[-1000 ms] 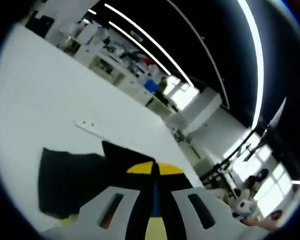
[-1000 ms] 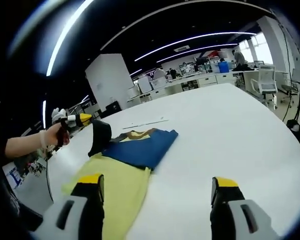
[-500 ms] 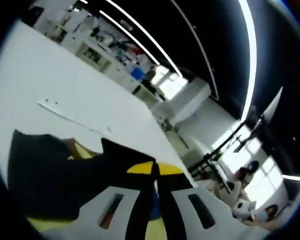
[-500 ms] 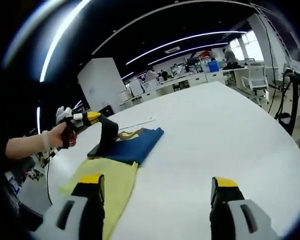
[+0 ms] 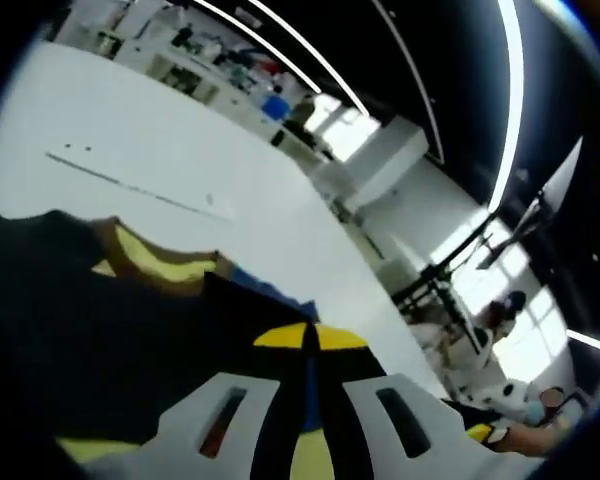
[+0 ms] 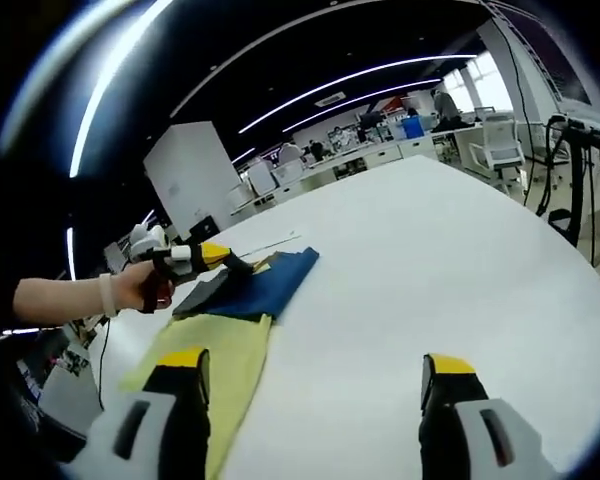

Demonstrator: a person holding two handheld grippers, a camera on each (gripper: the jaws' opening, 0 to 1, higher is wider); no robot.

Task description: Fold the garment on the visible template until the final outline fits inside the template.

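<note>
1. In the left gripper view we find the left gripper with its yellow-tipped jaws pressed together on a fold of dark cloth; no gap shows between the tips.
2. That cloth belongs to the garment, whose dark part spreads across the lower left of this view, with a yellow and tan edge and a sliver of blue showing above it.
3. In the right gripper view we see the same gripper at the left, held in a person's hand, its tip clamped on the dark flap and lifting it just above the rest of the garment.
4. The garment lies on the white table, towards its left side: a blue section farther off and a dark section beside it.
5. A yellow sheet lies nearer the camera, touching the blue section; we cannot tell whether it is part of the garment or lies under it.
6. The right gripper has its jaws wide apart. We see nothing between them but bare table, and they touch nothing.
7. A thin pale strip lies on the table beyond the garment, apart from it.
</note>
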